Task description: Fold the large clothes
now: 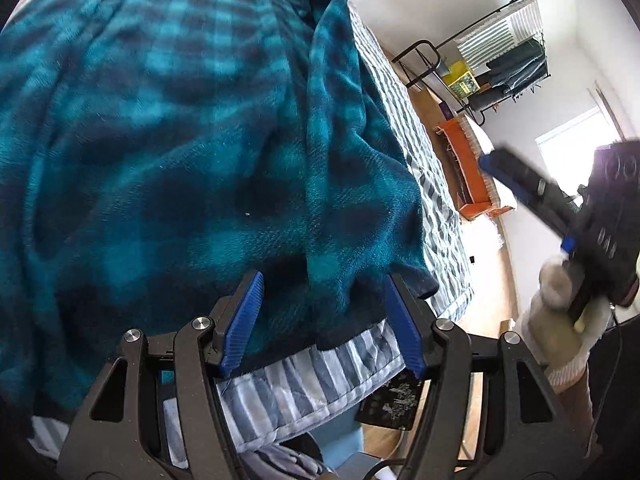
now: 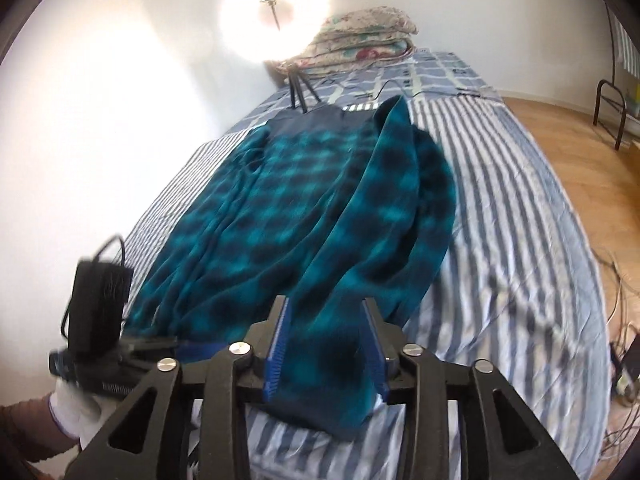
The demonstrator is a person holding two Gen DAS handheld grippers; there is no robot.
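Both grippers at the near hem of the teal plaid garment

We see the teal plaid garment (image 2: 304,216) lying lengthwise on the striped bed (image 2: 500,248), its long axis running straight away from us toward the folded quilts (image 2: 364,36) at the far end. Our right gripper (image 2: 326,348) straddles the near end of the folded-over sleeve, fingers apart with the cloth between them but not pinched. Our left gripper (image 1: 322,324) sits at the garment's near hem, fingers apart, fabric in the gap and unclamped. We judge both hands equally close to that hem, so the coming fold would carry it away from us along the long axis.
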